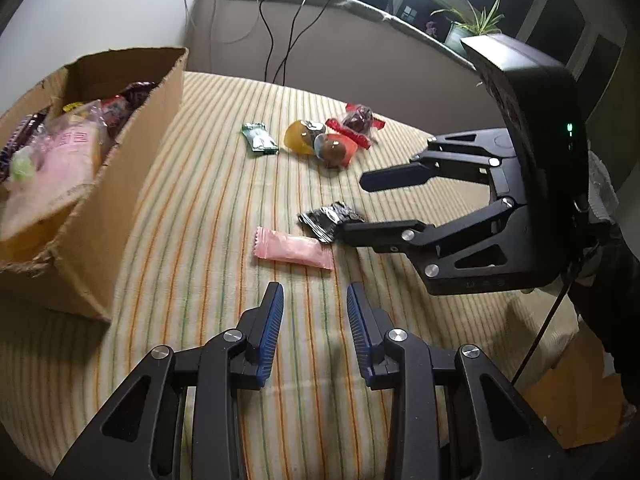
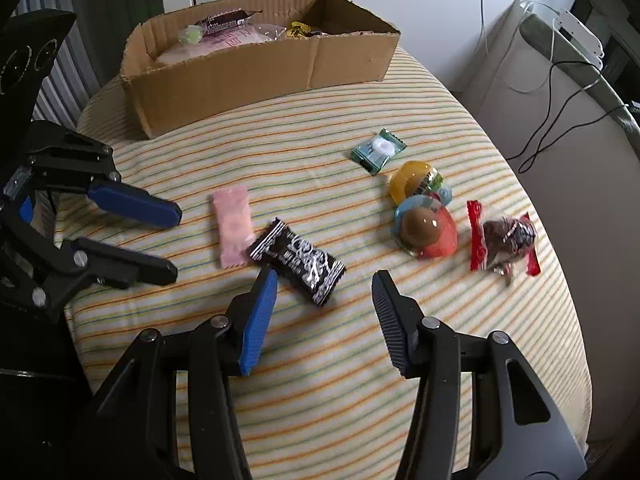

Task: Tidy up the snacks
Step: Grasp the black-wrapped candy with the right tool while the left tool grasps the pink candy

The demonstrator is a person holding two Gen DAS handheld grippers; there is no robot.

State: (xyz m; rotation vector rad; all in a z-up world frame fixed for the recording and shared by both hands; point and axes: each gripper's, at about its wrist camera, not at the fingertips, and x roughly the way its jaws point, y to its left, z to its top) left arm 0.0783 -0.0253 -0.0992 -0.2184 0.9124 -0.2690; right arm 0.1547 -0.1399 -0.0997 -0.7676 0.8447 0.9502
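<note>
A cardboard box (image 1: 132,148) (image 2: 224,80) holds several snacks. On the striped cloth lie a pink packet (image 1: 294,248) (image 2: 234,228), a black packet (image 1: 328,220) (image 2: 298,260), a green packet (image 1: 259,139) (image 2: 378,151), yellow and red jelly cups (image 1: 320,144) (image 2: 424,216) and a red-wrapped dark candy (image 1: 358,122) (image 2: 504,240). My left gripper (image 1: 315,294) (image 2: 176,242) is open and empty, just short of the pink packet. My right gripper (image 2: 324,280) (image 1: 354,204) is open and empty, its fingers beside the black packet.
The striped cloth (image 2: 320,380) covers a rounded table. Cables (image 1: 280,36) hang down a grey ledge behind it, with a potted plant (image 1: 468,24) on top. A brown box (image 1: 576,392) sits low at the right.
</note>
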